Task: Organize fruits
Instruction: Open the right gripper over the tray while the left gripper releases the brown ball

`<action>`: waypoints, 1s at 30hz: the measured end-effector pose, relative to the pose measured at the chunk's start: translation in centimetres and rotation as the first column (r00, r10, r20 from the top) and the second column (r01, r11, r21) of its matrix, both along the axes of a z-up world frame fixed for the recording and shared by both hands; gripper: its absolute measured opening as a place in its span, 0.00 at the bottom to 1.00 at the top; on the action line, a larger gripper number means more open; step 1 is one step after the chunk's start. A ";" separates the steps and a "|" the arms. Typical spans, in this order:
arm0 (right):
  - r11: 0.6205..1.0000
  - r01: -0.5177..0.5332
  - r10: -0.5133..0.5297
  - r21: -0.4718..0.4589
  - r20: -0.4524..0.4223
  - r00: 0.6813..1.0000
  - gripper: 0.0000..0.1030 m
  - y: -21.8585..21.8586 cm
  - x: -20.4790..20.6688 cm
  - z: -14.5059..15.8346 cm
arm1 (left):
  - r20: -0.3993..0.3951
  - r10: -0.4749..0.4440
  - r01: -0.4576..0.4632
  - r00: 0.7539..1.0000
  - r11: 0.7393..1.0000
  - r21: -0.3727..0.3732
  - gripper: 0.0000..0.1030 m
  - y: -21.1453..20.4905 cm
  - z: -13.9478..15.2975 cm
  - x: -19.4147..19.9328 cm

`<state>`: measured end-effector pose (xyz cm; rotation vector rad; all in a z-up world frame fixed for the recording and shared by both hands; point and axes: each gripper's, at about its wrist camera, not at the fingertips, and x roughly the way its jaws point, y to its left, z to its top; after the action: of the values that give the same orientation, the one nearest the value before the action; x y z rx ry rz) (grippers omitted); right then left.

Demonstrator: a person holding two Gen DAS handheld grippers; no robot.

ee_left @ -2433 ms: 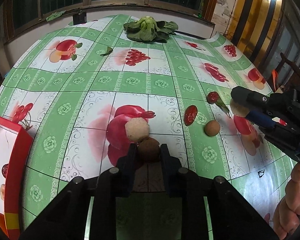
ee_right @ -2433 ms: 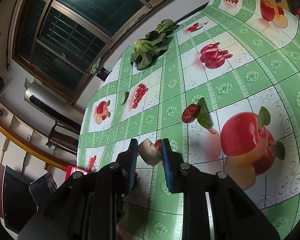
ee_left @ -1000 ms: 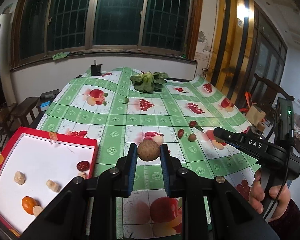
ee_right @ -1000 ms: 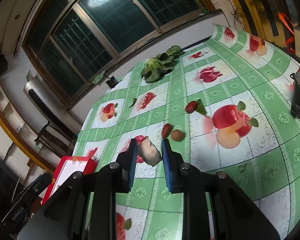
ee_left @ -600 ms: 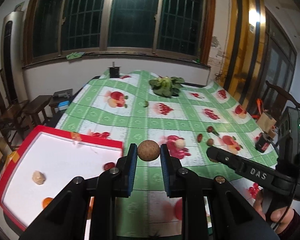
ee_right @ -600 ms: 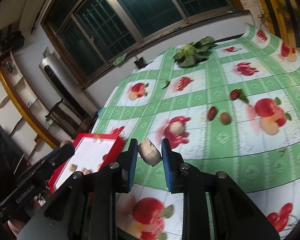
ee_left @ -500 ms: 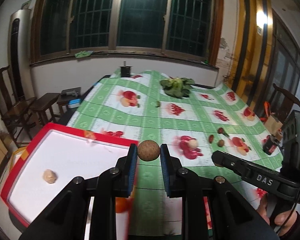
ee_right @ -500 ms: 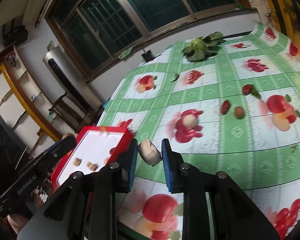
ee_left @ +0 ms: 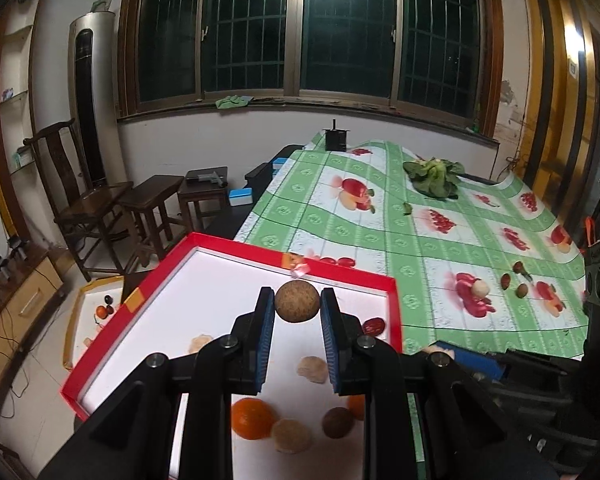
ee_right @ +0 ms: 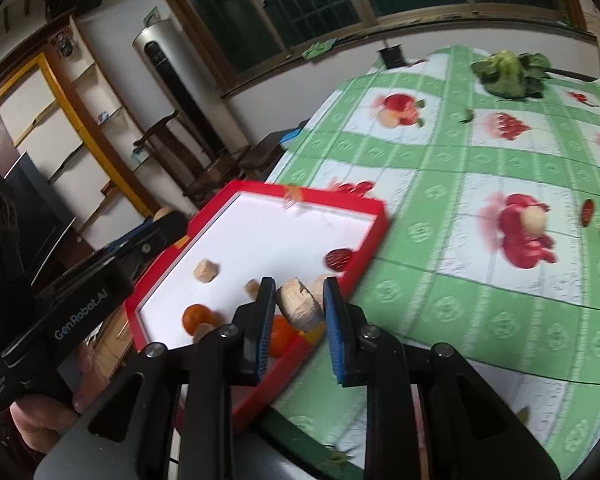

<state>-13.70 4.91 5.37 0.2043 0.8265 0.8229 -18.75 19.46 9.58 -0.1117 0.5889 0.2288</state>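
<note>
1. Standing at the far left in the left wrist view, a wooden chair [ee_left: 84,196] and stools [ee_left: 152,204] are waiting beside the table, under dark windows [ee_left: 300,28].
2. Lying at the table's near left corner, the red tray [ee_left: 394,308] with its white floor is carrying an orange [ee_left: 253,418], a brown round fruit [ee_left: 338,422], a red date [ee_left: 374,326] and pale peeled pieces [ee_left: 312,368].
3. The left gripper [ee_left: 297,302] is gripping a brown round longan [ee_left: 297,302] tightly between its blue pads, hanging above the tray.
4. The right gripper [ee_right: 300,308] is clamping a pale peeled fruit piece [ee_right: 300,309], hanging over the tray's near corner.
5. On the green fruit-print tablecloth [ee_left: 412,248], a peeled fruit [ee_left: 480,289], a second date [ee_left: 505,280] and a small brown fruit [ee_left: 522,290] are lying to the right, well apart from the tray; leafy greens [ee_left: 432,178] are sitting at the far end.
</note>
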 end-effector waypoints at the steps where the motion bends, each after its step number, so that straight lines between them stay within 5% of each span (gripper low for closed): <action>1: 1.000 -0.023 0.023 -0.007 -0.002 1.000 0.25 0.9 -0.3 -0.1 | -0.001 0.003 -0.003 1.000 1.000 0.002 0.21 0.2 -0.1 0.0; 10: 0.985 -0.151 0.153 -0.087 0.010 0.988 0.26 5.6 -3.2 -1.5 | -0.027 0.035 -0.034 0.999 0.999 0.019 0.21 1.7 -0.8 0.3; 30: 0.970 -0.219 0.219 -0.101 -0.019 0.976 0.25 7.4 -4.6 -2.2 | -0.088 0.088 -0.087 0.992 0.996 0.017 0.22 3.0 -2.2 0.2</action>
<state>-18.28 12.33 3.15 0.0244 0.9073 0.9839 -18.51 22.47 7.42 -0.1150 0.6717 0.3243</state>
